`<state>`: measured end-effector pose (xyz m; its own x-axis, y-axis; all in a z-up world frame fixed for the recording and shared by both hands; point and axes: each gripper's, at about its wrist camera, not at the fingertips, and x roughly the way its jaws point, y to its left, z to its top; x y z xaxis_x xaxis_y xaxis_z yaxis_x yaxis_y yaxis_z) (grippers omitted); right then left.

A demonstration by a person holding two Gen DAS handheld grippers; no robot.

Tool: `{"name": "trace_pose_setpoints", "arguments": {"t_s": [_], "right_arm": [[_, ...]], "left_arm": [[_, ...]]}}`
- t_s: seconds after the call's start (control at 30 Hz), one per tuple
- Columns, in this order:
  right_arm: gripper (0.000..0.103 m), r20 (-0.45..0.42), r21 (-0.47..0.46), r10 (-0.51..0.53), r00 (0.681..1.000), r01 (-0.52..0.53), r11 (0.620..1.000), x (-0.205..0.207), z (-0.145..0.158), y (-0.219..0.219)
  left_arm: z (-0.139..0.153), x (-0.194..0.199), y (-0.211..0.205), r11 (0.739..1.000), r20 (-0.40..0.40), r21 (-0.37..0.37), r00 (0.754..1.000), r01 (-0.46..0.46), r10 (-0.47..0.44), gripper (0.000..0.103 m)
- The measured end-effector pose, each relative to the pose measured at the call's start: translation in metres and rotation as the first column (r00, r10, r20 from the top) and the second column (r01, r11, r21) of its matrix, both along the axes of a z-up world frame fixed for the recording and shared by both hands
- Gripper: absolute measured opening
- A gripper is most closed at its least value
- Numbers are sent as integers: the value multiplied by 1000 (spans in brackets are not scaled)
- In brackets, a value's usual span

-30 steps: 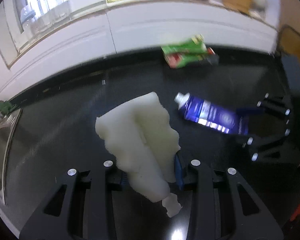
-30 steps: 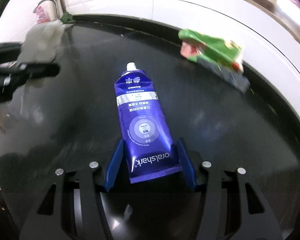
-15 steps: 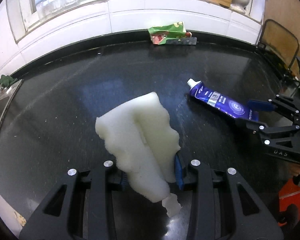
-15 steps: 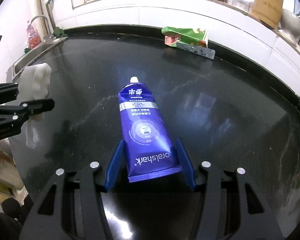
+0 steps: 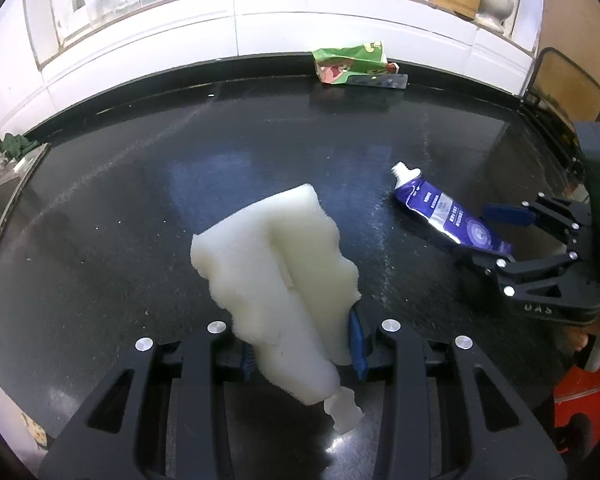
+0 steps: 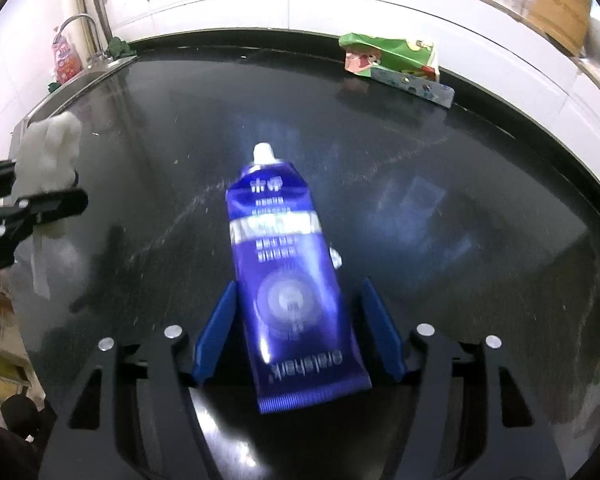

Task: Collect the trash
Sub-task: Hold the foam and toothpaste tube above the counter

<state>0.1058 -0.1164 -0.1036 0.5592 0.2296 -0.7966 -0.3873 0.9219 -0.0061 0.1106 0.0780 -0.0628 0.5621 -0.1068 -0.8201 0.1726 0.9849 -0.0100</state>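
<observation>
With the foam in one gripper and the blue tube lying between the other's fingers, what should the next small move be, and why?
Probably draw the right gripper back from the blue tube. Its jaws have just been opening and now stand clear of the tube's sides, so it looks released onto the black countertop. The left gripper is clamped on the white foam, so that hand is busy.

Probably a home kitchen: black countertop (image 6: 460,208), sink faucet (image 6: 80,24), tiled wall (image 5: 148,44).

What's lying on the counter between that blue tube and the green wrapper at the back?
Nothing: in the right wrist view, only bare black counter separates the blue tube from the green wrapper.
</observation>
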Motion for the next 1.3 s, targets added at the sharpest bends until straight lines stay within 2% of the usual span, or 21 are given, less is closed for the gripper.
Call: {"name": "trace_pose_setpoints", "arguments": {"t_s": [0.13, 0.63, 0.97, 1.1, 1.17, 1.2, 1.3], "right_arm": [[53, -1, 10, 8, 1000, -8, 1000, 3, 1, 3], [51, 37, 46, -9, 999, 7, 999, -25, 17, 5], [51, 1, 15, -20, 1000, 20, 1000, -30, 3, 0], [53, -21, 6, -22, 1000, 22, 1000, -24, 0, 1], [58, -37, 14, -22, 999, 22, 1000, -17, 0, 1], [65, -35, 9, -24, 999, 24, 1000, -13, 0, 2], [67, -37, -2, -17, 999, 17, 1000, 2, -2, 9]], "left_arm": [[-1, 3, 0, 1000, -1, 2, 1000, -1, 1, 35], [3, -7, 6, 1000, 15, 18, 1000, -9, 8, 35], [3, -10, 9, 1000, 16, 13, 1000, -13, 13, 35], [2, -9, 8, 1000, 11, 10, 1000, -10, 10, 35], [3, -8, 8, 1000, 13, 6, 1000, -9, 9, 35], [3, -8, 8, 1000, 14, 5, 1000, -8, 8, 35], [4, -7, 8, 1000, 15, 4, 1000, -9, 9, 35]]}}
